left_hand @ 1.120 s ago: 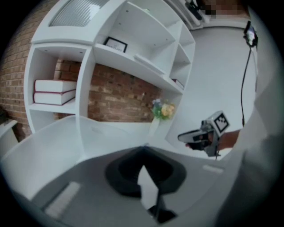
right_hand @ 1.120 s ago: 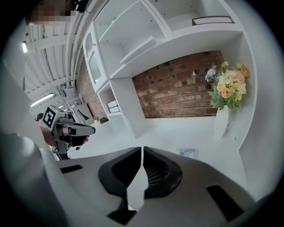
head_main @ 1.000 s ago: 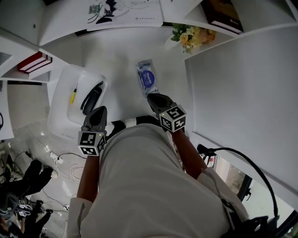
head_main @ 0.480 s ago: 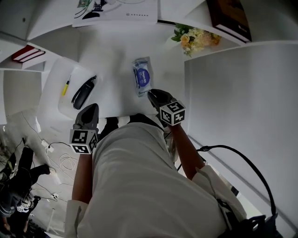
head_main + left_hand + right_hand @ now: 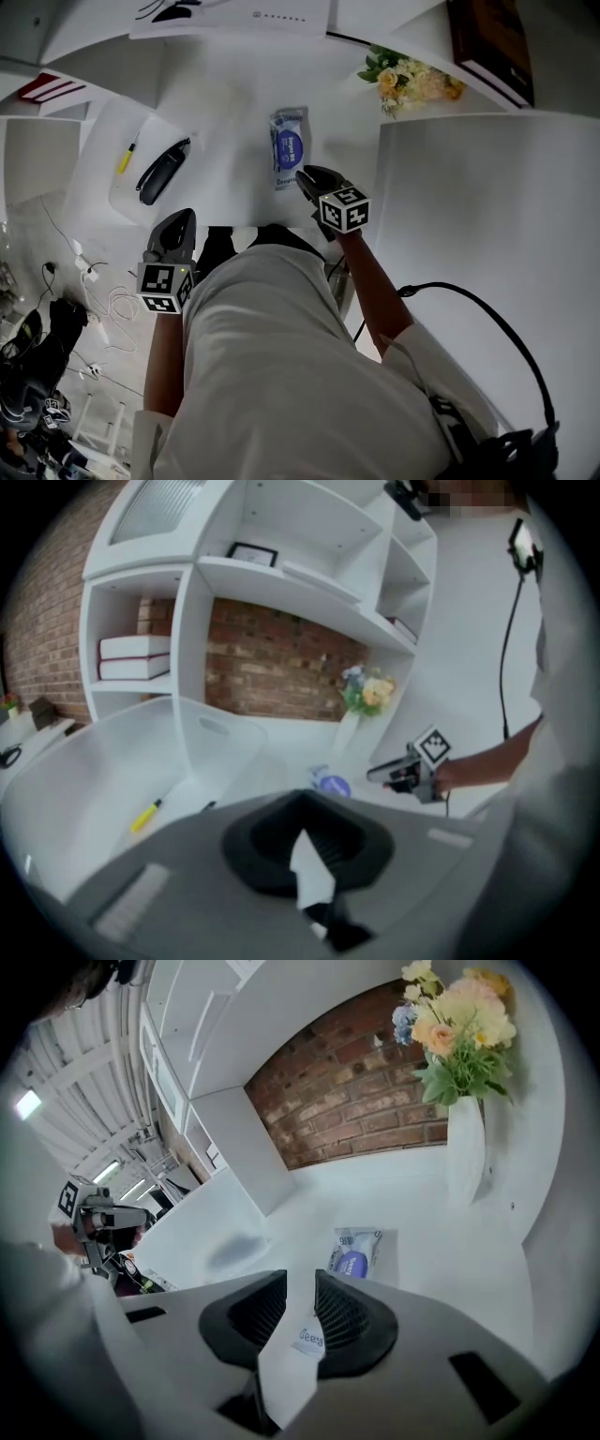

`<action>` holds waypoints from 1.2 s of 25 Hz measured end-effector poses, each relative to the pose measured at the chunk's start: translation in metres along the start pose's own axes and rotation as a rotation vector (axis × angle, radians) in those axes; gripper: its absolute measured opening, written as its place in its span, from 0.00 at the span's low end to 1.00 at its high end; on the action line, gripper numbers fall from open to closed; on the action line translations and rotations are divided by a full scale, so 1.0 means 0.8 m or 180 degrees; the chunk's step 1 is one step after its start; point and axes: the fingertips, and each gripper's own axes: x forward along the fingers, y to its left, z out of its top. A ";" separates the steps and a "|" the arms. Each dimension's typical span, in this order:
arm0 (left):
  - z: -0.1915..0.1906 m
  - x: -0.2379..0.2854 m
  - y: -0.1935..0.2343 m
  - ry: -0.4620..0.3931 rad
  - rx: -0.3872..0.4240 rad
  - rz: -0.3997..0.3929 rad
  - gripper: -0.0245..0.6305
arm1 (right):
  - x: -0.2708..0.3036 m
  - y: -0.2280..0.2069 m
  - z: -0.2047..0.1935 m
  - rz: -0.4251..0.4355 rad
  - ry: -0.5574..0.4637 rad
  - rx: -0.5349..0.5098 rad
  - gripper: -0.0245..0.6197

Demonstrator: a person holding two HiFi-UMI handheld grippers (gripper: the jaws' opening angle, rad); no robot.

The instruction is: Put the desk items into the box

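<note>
Right gripper jaws just opening, wipes pack edge between, unpinched. Left gripper closed, empty. Risk: edge-only pinch, slick pack slips.

Brick wall, white shelving, white desk

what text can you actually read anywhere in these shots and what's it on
"Deey", rest cut off and slightly unsure: near end of the wipes packet, right gripper view.
Print on the packet's blue label: too blurred to read.
Row of print on the paper sheet: too small.
Dark book: no legible text.
</note>
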 end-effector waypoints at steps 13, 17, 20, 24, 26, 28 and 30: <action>-0.022 0.005 -0.012 0.0089 -0.0205 0.0189 0.04 | 0.052 -0.060 -0.027 0.0023 0.0281 0.0240 0.23; -0.031 0.003 -0.013 0.0118 -0.0253 0.0242 0.04 | 0.067 -0.075 -0.032 -0.0010 0.0329 0.0344 0.25; -0.036 0.002 -0.013 0.0129 -0.0292 0.0286 0.04 | 0.076 -0.081 -0.035 0.0003 0.0385 0.0345 0.27; -0.042 0.002 -0.014 0.0147 -0.0336 0.0336 0.04 | 0.089 -0.088 -0.043 0.0029 0.0484 0.0374 0.32; -0.046 0.002 -0.016 0.0156 -0.0357 0.0355 0.04 | 0.096 -0.093 -0.048 0.0029 0.0533 0.0405 0.34; -0.049 0.002 -0.018 0.0168 -0.0381 0.0371 0.04 | 0.103 -0.096 -0.054 0.0038 0.0589 0.0447 0.35; -0.054 0.001 -0.020 0.0186 -0.0411 0.0394 0.04 | 0.110 -0.101 -0.062 0.0041 0.0650 0.0510 0.36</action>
